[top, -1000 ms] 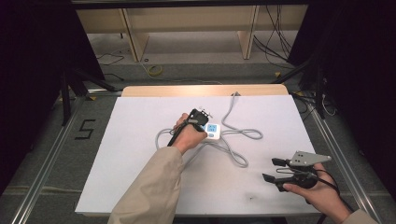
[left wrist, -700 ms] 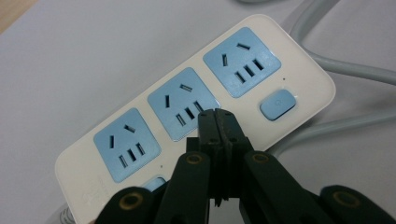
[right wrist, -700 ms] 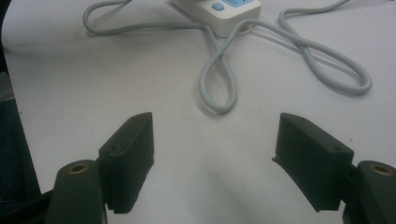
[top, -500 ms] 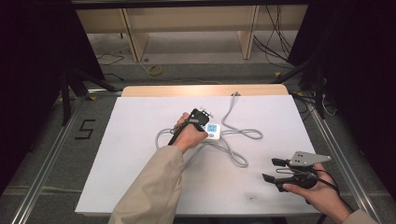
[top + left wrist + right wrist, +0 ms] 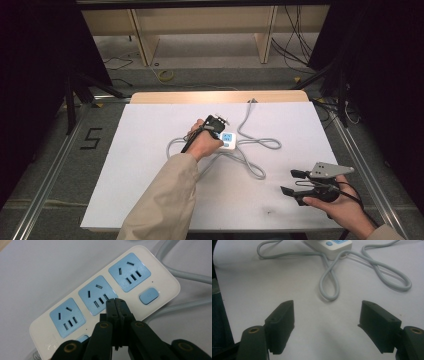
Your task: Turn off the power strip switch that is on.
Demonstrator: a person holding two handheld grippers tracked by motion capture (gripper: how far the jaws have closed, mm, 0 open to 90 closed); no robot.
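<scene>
Evidently early: closed left gripper [image 5: 116, 300] hovers over white three-socket power strip [image 5: 105, 300] mid-table; open right gripper [image 5: 327, 322] waits empty near the front edge.

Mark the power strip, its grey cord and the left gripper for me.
power strip [image 5: 105, 297]: left gripper view, on the middle blue socket face.
grey cord [image 5: 329, 287]: right gripper view, on the small loop nearest the camera.
left gripper [image 5: 116, 301]: left gripper view, at the tips of its shut jaws.
</scene>
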